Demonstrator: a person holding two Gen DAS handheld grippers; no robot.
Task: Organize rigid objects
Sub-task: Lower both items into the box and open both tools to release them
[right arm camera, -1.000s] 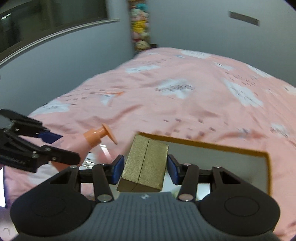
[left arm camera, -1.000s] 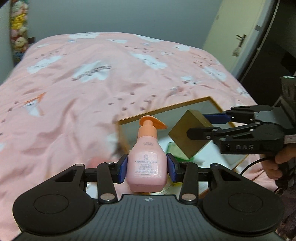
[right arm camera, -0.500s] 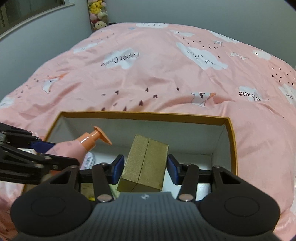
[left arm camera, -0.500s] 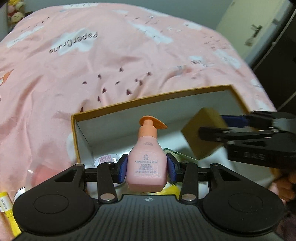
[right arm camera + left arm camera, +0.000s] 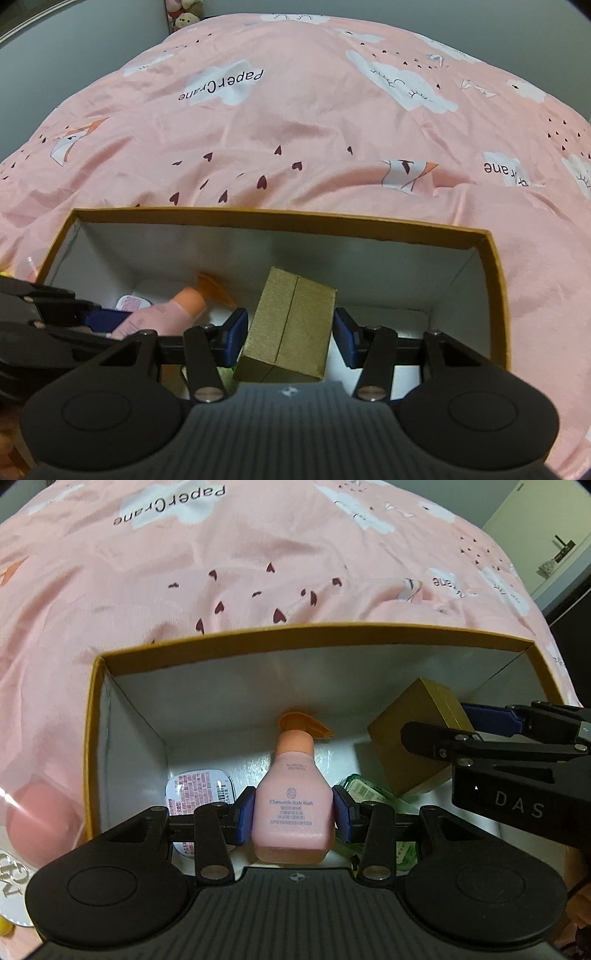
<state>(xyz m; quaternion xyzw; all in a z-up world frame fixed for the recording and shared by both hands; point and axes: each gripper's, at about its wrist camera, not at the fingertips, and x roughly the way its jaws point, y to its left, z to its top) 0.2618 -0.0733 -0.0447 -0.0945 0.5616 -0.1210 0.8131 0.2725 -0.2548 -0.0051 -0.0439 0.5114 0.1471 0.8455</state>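
The left gripper [image 5: 293,814] is clamped on a pink body-wash bottle [image 5: 291,812], its blue pads [image 5: 244,816] pressing the bottle's lower sides, inside an open yellow-rimmed box [image 5: 258,637] that sits on a pink bedspread [image 5: 221,572]. The bottle's long axis runs straight out along the fingers, base toward the camera and orange pump cap [image 5: 304,725] pointing away toward the box's far white wall, the printed label facing the lens. Beside it, the right gripper [image 5: 288,334] grips a gold cardboard carton [image 5: 290,326] between its own blue pads [image 5: 345,338]; the carton is tilted, leaning to the right in that view, with its seam running away from the camera and its far end raised above the box floor. Seen from the left wrist, the carton [image 5: 410,738] hangs to the right of the bottle and just apart from it, the black frame of the right gripper [image 5: 436,723] reaching in from the right edge. Beneath the two held items, on the box floor, lie a small sealed cup with a pink-printed foil lid [image 5: 199,788] to the left of the bottle and a green-labelled package [image 5: 365,788] to its right.
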